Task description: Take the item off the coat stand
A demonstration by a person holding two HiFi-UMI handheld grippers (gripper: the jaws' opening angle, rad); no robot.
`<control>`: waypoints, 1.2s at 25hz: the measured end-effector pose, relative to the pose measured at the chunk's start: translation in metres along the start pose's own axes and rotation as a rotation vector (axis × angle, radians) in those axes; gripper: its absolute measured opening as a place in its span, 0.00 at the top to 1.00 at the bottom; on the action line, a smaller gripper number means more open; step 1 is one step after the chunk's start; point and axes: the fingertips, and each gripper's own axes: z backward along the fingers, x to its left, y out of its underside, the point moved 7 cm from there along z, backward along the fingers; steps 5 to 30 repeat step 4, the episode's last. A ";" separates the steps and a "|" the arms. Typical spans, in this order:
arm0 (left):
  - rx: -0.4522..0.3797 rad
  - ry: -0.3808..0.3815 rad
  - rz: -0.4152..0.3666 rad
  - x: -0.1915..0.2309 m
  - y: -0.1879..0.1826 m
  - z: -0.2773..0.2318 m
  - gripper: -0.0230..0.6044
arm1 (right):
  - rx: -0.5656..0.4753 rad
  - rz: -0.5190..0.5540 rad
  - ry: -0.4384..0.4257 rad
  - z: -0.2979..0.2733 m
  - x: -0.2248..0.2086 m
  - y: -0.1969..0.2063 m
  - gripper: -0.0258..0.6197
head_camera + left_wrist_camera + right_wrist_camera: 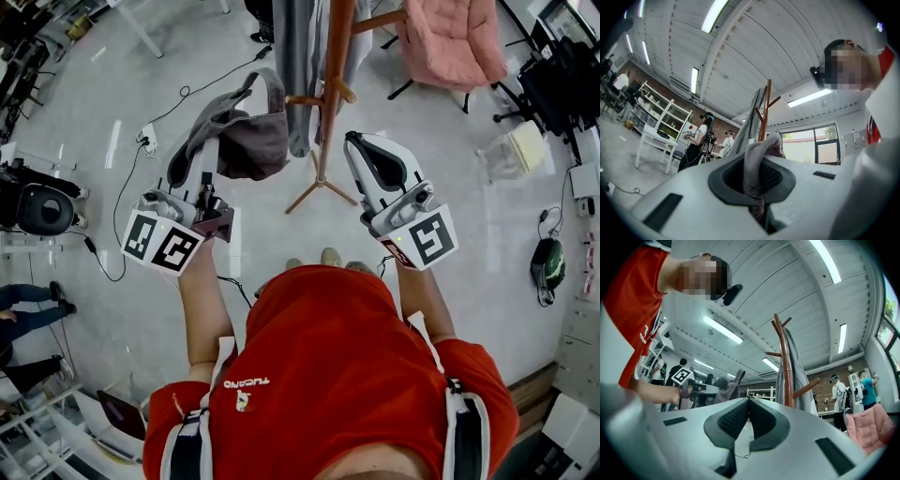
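Note:
A grey fabric bag (246, 131) hangs to the left of the wooden coat stand (333, 94), apart from its pole. My left gripper (197, 171) is shut on the bag's strap. In the left gripper view that grey strap (754, 164) is pinched between the jaws of the left gripper (755, 180), with the coat stand (764, 112) behind it. My right gripper (354, 141) sits just right of the pole and is shut with nothing in it. In the right gripper view the pads of the right gripper (748, 401) meet, and the bag (724, 389) shows left of the coat stand (784, 366).
A long grey garment (300, 66) still hangs on the stand. A pink jacket (450, 37) lies over a chair at the back right. A power strip (148, 139) and cables run over the floor at the left. Other people stand at the far left (28, 309).

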 end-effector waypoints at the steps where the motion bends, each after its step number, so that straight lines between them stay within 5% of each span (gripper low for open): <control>1: 0.000 0.000 0.000 0.000 0.000 -0.001 0.93 | 0.000 0.000 0.000 0.000 -0.001 0.000 0.92; 30: 0.002 0.000 0.002 0.000 0.001 -0.006 0.93 | 0.001 0.000 0.001 0.001 -0.006 0.000 0.92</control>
